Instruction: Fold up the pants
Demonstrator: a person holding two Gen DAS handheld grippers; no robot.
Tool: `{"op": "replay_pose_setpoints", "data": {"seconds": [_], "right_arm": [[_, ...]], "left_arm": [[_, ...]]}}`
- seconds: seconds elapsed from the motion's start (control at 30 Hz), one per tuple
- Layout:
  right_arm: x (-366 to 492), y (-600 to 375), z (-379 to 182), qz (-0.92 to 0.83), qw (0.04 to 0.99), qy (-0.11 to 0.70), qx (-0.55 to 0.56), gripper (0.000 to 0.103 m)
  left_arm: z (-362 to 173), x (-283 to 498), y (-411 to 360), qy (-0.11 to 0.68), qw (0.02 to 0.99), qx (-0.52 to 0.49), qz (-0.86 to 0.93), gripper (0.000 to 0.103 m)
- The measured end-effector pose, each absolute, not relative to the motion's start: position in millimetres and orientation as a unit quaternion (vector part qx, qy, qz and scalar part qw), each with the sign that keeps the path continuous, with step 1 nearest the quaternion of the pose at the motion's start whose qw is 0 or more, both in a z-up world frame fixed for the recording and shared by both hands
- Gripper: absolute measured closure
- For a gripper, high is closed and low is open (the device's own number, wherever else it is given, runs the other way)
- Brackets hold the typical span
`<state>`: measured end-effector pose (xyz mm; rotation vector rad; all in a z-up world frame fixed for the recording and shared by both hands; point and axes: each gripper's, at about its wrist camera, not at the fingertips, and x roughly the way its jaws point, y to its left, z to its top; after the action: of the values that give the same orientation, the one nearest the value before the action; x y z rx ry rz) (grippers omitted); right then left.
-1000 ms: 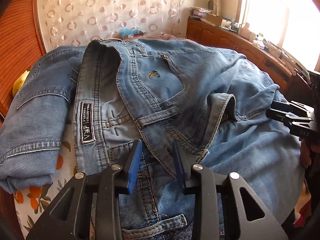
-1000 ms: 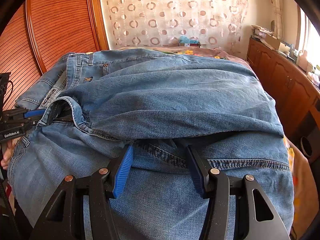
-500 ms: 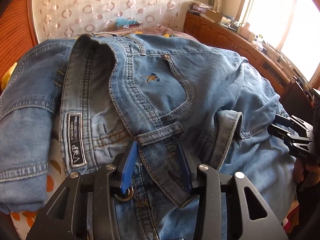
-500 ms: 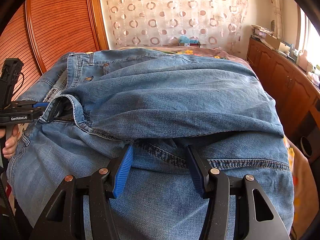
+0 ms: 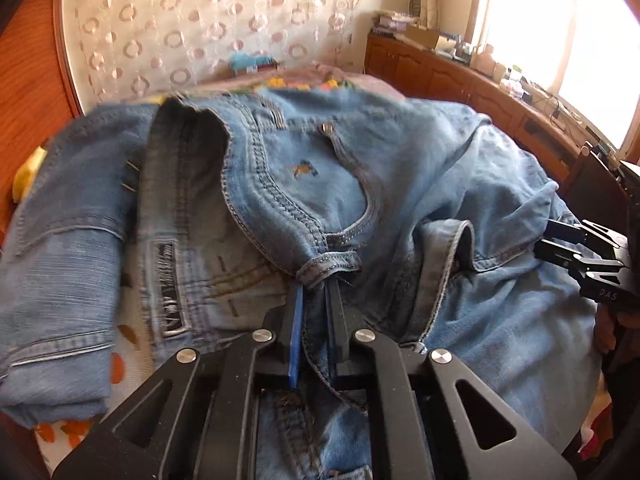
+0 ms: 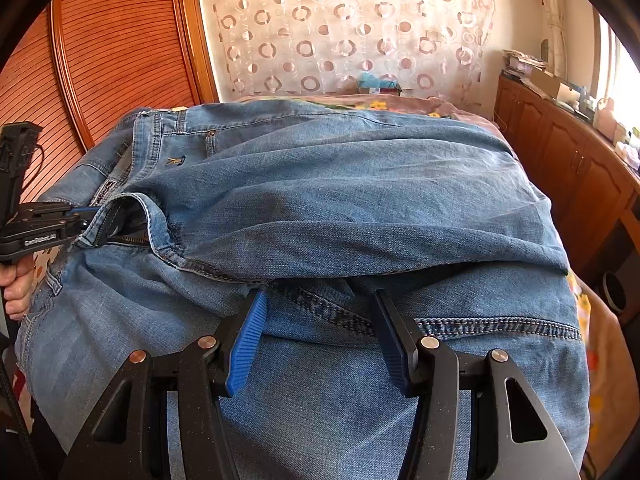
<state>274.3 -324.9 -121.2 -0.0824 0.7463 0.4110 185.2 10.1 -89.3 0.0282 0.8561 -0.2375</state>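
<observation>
Jeans [image 5: 400,184] lie rumpled over a floral-sheeted bed [image 5: 132,344], filling most of both views.

Left claw [image 5: 316,292]: its jaws have just been closing and now clench a bunched fold of the waistband, a belt loop [image 5: 332,266] gathered right at the fingertips. Denim fills the narrow gap between the blue pads [image 5: 296,336]. Just beyond the tips, the front pocket with a small embroidered mark [image 5: 304,170]. Left of the claw, the waistband's inner face with a label patch [image 5: 168,288]. Off to its far right, the other claw's black tips.

Right claw [image 6: 320,300]: jaws stand apart, tips resting at the edge of a folded-over leg, with a stitched seam [image 6: 496,326] running across between and past them. The pads do not press the cloth; released. To its far left, the left claw [image 6: 86,220] pinches the open fly, a hand [image 6: 18,286] below it on the handle.

Behind the bed: ring-patterned curtain [image 6: 344,28], slatted wooden door [image 6: 120,40] on the left, wooden cabinets [image 6: 568,152] on the right.
</observation>
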Motion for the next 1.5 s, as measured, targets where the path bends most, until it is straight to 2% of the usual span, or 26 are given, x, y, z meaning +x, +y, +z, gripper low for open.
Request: {"op": "replay_pose_setpoints", "data": {"seconds": [0.2,0.4,0.53,0.6,0.63,0.7,0.83,1.2,1.5], "right_arm": [[272.1,-329.7,-119.5,0.200,0.913,0.353,-0.029,0.047],[273.1,-329.3,-121.5,0.200,0.913,0.355,-0.030,0.047],[273.3,-326.3,-122.4,0.200,0.911,0.358,-0.034,0.047],[274.2,-325.5,-122.1,0.200,0.911,0.359,-0.034,0.047],[274.5,-325.5,-121.8,0.200,0.911,0.359,-0.034,0.047],[274.5,-325.5,-121.8,0.200,0.911,0.359,-0.034,0.047],[274.7,-325.5,-121.7,0.201,0.911,0.359,-0.033,0.047],[265.0,-332.4,-115.7,0.188,0.918,0.347,-0.040,0.047],[235.0,-420.0,-98.3,0.122,0.932,0.341,-0.024,0.047]], "left_arm": [[-51.6,167.1,53.5,0.360,0.929,-0.022,-0.081,0.094],[-79.6,183.6,65.2,0.416,0.906,-0.024,-0.077,0.088],[-83.3,187.5,74.9,0.418,0.906,-0.038,-0.056,0.086],[-80.1,187.2,75.8,0.415,0.907,-0.046,-0.054,0.081],[-77.2,187.3,77.9,0.412,0.908,-0.050,-0.051,0.075],[-72.9,187.2,81.0,0.406,0.911,-0.055,-0.052,0.070],[-66.0,181.5,82.0,0.394,0.916,-0.054,-0.059,0.055],[-70.6,148.8,33.0,0.395,0.912,-0.019,-0.107,0.055],[-83.6,143.6,-6.1,0.399,0.906,0.007,-0.137,0.055]]}}
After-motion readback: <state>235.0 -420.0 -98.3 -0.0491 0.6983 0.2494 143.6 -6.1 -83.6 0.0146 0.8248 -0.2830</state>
